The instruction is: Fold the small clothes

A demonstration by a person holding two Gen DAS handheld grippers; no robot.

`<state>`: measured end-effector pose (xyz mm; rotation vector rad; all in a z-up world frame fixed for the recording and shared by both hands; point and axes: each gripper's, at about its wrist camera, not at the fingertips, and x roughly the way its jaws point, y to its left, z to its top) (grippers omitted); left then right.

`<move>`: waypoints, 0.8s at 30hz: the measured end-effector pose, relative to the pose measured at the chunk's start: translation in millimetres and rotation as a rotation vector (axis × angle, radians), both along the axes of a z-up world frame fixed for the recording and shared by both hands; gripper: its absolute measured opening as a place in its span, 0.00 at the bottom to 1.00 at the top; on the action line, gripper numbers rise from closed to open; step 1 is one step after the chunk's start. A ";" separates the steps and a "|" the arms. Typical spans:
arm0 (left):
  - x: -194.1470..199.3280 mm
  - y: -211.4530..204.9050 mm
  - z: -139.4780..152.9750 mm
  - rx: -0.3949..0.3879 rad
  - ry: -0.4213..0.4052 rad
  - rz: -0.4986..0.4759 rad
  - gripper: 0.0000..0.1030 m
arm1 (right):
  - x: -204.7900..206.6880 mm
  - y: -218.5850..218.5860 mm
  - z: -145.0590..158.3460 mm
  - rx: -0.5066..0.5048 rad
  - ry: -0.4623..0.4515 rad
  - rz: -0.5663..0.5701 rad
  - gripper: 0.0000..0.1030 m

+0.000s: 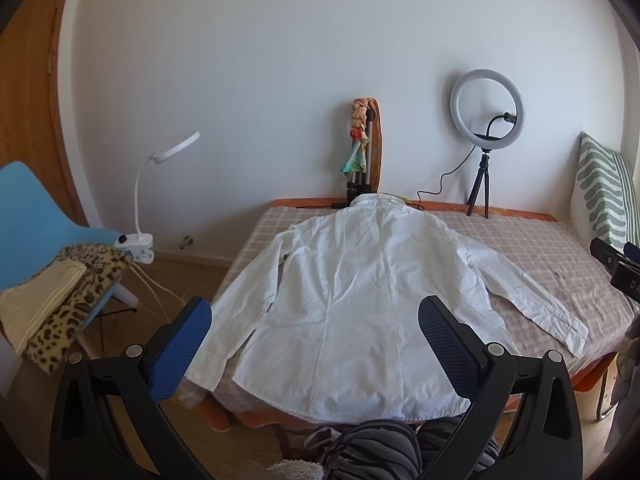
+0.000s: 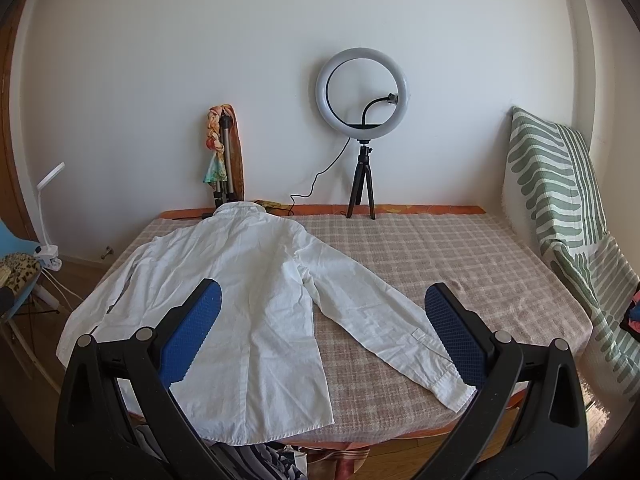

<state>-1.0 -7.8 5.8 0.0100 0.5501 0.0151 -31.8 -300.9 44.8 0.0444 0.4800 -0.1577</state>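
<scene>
A white long-sleeved shirt (image 1: 352, 292) lies flat, back up, on the checked tablecloth (image 1: 560, 252), collar at the far edge, hem at the near edge, both sleeves spread outward. My left gripper (image 1: 316, 320) is open and empty, held above the shirt's lower part near the hem. In the right wrist view the same shirt (image 2: 240, 304) lies left of centre, its right sleeve (image 2: 384, 320) running toward the near right. My right gripper (image 2: 322, 308) is open and empty above that sleeve and the shirt's side. Part of the right gripper (image 1: 616, 268) shows at the left wrist view's right edge.
A ring light on a small tripod (image 2: 362, 92) and a folded tripod with a scarf (image 2: 224, 152) stand at the table's far edge, by the wall. A green-striped cushion (image 2: 560, 200) leans at the right. A blue chair (image 1: 44, 220) with leopard-print fabric and a clip lamp (image 1: 160, 184) stand left.
</scene>
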 end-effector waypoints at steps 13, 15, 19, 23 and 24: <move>-3.3 1.0 3.4 0.000 -0.005 -0.001 1.00 | -1.1 0.1 2.3 0.000 -0.003 0.000 1.00; -3.2 1.0 2.4 -0.002 -0.005 -0.002 1.00 | -0.8 0.3 1.4 -0.002 -0.004 -0.001 1.00; -3.8 0.6 4.2 -0.002 -0.005 -0.001 1.00 | -1.3 0.5 1.9 -0.001 -0.004 -0.001 1.00; -4.4 0.1 5.5 0.000 -0.006 -0.001 1.00 | -2.0 0.8 2.0 -0.004 -0.005 0.000 1.00; -4.7 0.1 5.5 0.000 -0.007 -0.001 1.00 | -0.6 0.8 2.8 -0.004 -0.004 0.001 1.00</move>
